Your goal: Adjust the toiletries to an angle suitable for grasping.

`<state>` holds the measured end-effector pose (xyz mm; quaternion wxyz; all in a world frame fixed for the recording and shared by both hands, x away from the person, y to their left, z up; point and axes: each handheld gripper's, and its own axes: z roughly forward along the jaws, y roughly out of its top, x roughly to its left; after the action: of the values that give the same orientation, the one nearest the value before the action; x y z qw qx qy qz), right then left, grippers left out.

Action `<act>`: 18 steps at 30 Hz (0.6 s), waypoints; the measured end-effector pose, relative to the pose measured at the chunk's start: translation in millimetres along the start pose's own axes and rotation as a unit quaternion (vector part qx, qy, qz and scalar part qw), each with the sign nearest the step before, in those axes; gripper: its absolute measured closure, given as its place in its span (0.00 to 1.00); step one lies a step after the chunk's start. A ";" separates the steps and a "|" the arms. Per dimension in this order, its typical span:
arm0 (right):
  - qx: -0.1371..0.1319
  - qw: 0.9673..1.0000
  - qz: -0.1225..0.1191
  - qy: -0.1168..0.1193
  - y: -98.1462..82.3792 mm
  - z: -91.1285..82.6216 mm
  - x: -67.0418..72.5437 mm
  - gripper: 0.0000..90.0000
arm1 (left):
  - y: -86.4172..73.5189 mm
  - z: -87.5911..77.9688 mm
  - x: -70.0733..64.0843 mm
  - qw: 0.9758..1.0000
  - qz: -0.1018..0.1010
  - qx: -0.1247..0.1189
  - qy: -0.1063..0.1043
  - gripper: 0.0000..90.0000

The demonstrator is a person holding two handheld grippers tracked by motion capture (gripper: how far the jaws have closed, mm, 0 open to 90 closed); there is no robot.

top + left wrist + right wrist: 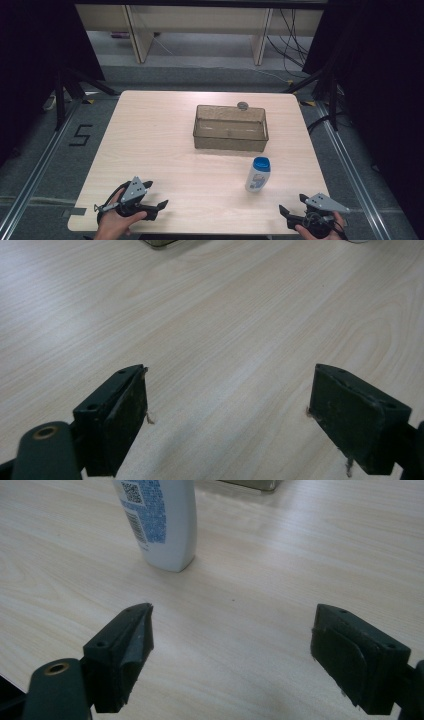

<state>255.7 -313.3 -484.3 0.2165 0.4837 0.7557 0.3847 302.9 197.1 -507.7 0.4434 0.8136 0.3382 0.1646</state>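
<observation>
Clear rectangular plastic bin (230, 128) sits on the light wooden table (160, 135), right of centre toward the far edge. White plastic bottle with blue cap (257, 174) stands upright in front of the bin, well apart. Small round grey knob (243, 105) just behind the bin's far wall.
</observation>
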 end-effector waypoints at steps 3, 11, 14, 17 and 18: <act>0.001 1.000 0.004 0.008 -0.2 1.0 0.3 0.19 | 0.0 0.6 -0.7 1.000 0.004 0.002 0.000 0.17; 0.000 1.000 0.001 0.014 0.1 1.9 1.5 0.19 | 0.1 1.0 -0.9 1.000 0.002 0.003 0.001 0.17; -0.002 1.000 -0.003 0.013 0.3 2.0 1.0 0.19 | 0.3 0.9 1.0 1.000 0.012 0.008 0.004 0.17; -0.003 1.000 -0.002 0.014 0.6 1.9 0.9 0.19 | 0.4 0.8 1.8 1.000 0.012 0.010 0.003 0.17; -0.004 1.000 -0.001 0.015 0.8 1.7 1.3 0.19 | 0.4 0.8 1.8 1.000 0.012 0.010 0.003 0.17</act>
<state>256.8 -311.3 -484.7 0.2079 0.4761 0.7577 0.3948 304.8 197.7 -507.8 0.4324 0.8214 0.3311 0.1692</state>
